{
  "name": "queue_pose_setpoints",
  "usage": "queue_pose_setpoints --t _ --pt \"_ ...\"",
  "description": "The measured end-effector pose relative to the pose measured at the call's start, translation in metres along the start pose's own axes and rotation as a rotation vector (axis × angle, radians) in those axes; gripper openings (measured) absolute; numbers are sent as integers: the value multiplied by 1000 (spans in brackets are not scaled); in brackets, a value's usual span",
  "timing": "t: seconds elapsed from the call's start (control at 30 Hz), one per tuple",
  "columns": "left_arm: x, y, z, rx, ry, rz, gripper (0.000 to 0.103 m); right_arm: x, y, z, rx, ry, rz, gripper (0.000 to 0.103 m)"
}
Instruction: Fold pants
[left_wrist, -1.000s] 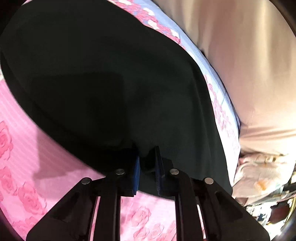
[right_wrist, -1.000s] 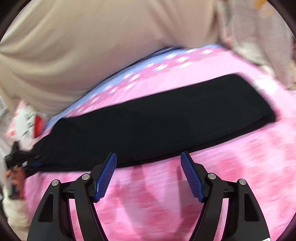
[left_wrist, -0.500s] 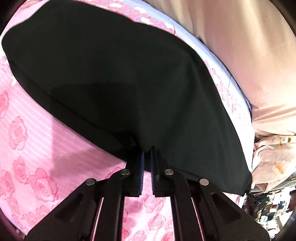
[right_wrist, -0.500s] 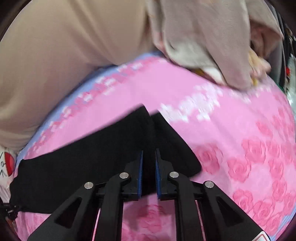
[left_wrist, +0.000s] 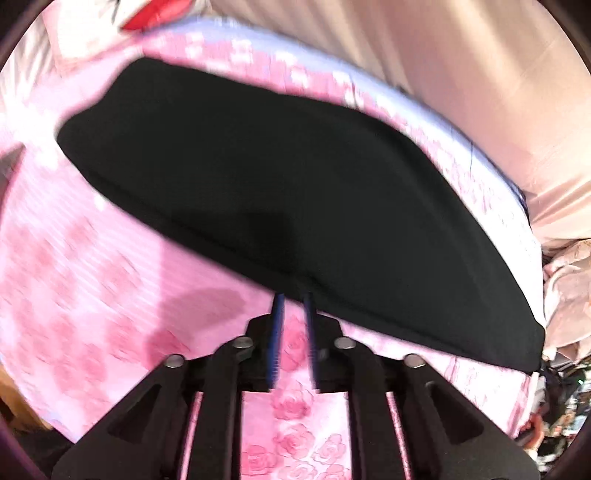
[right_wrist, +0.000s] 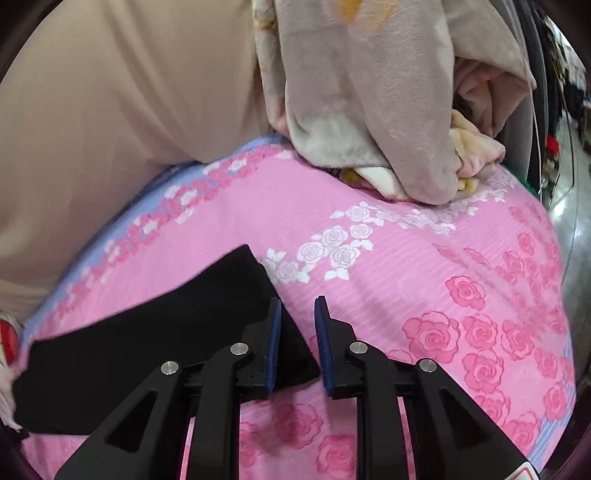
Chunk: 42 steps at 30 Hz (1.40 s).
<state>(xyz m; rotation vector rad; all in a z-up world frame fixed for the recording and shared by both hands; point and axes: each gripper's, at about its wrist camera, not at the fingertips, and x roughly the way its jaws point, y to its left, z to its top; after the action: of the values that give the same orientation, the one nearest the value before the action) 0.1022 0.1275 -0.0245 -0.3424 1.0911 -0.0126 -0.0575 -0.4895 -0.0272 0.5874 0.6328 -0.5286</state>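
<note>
1. The black pants (left_wrist: 280, 184) lie folded into a long flat band on a bed covered by a pink rose-print bedsheet (right_wrist: 424, 266). In the left wrist view the band runs from the upper left to the lower right.
2. The left claw (left_wrist: 293, 299) has just been opening. Its blue pads (left_wrist: 277, 332) stand a narrow gap apart, and bare pink sheet shows between them. The pad tips sit at the near edge of the pants; motion blur prevents telling whether they touch the fabric. No cloth is pinched.
3. The right claw (right_wrist: 297, 306) has just been opening as well. Its jaws stand slightly spread with nothing pinched between them.
4. In the right wrist view the end of the pants (right_wrist: 155, 343) lies under and to the left of the claw's left finger (right_wrist: 271, 347). The corner of the cloth reaches into the gap lower down, below the pads. The right finger stands over bare sheet.
5. A blue border strip (right_wrist: 122, 221) with a rose pattern edges the far side of the sheet.
6. A beige fabric surface (right_wrist: 122, 92) rises behind that border.
7. A heap of grey and cream fleece blankets (right_wrist: 388, 110) rests on the far end of the bed, well apart from the pants.
</note>
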Motion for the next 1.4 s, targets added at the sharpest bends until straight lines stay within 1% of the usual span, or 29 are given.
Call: queue_pose_setpoints --t 0.03,0.07,0.1,0.13,0.2,0.23,0.27,0.3,0.37,0.4,0.43,0.47,0.5,0.53,0.57,0.6,0.67,0.7,0.8,0.87,1.0,1.07,1.17,1.2,1.23,1.27,1.3,1.33,1.4 --pt "-8 -2 4 7 -52 32 40 0 -4 -1 21 5 8 47" --pt "-14 -3 7 15 -96 70 59 1 -6 -3 34 16 2 57" --pt "-18 -10 7 29 -155 125 63 4 -8 -5 42 30 -2 57" --pt "-23 -18 6 58 -222 201 64 7 -9 -8 50 51 12 57" --pt "-25 -40 -1 148 -324 330 81 13 -7 -13 61 86 50 58" --pt "-25 -50 -6 195 -366 369 98 17 -6 -15 61 100 53 62" --pt "-22 -62 -12 242 -404 386 98 22 -4 -17 59 115 50 63" --pt "-19 -69 -15 268 -415 387 98 25 -2 -19 60 124 53 64" --pt "-8 -80 -23 311 -406 363 98 29 5 -21 49 111 58 64" --pt "-3 -81 -25 321 -395 346 98 32 9 -22 43 121 66 64" --pt "4 -84 -27 329 -387 332 98 34 14 -22 31 124 63 55" --pt "6 -83 -30 332 -390 327 98 37 16 -23 32 140 76 42" --pt "7 -78 -37 338 -400 331 98 41 18 -23 46 165 124 17" --pt "12 -77 -37 343 -413 355 98 38 21 -23 64 151 130 17" --pt "15 -73 -38 345 -422 370 98 33 29 -21 52 130 120 17" --pt "16 -69 -36 341 -426 386 98 27 35 -20 45 114 131 17" --pt "23 -57 -34 318 -420 391 98 9 64 -12 18 69 197 17" --pt "26 -49 -32 299 -415 389 98 0 84 -9 -19 52 218 17" --pt "33 -31 -31 263 -398 352 98 -19 144 -7 -135 27 293 17" --pt "33 -21 -30 226 -376 291 98 -27 197 -17 -237 37 359 18" --pt "34 1 -26 118 -346 189 98 -17 293 -61 -414 121 473 18" --pt "34 13 -25 60 -335 158 98 -1 334 -94 -486 187 506 18" --pt "34 25 -25 3 -335 121 98 35 379 -145 -554 317 539 20" --pt "34 27 -25 -6 -337 115 98 43 389 -159 -577 353 540 23" --pt "33 28 -25 -11 -339 112 98 49 400 -176 -618 375 515 27" --pt "33 28 -26 -14 -341 108 98 48 403 -185 -647 359 486 27" --pt "33 28 -27 -15 -342 105 98 39 408 -191 -686 315 459 28" --pt "33 28 -27 -16 -342 102 98 31 410 -191 -702 305 466 32" --pt "34 28 -27 -19 -338 97 98 13 403 -181 -678 281 512 33"
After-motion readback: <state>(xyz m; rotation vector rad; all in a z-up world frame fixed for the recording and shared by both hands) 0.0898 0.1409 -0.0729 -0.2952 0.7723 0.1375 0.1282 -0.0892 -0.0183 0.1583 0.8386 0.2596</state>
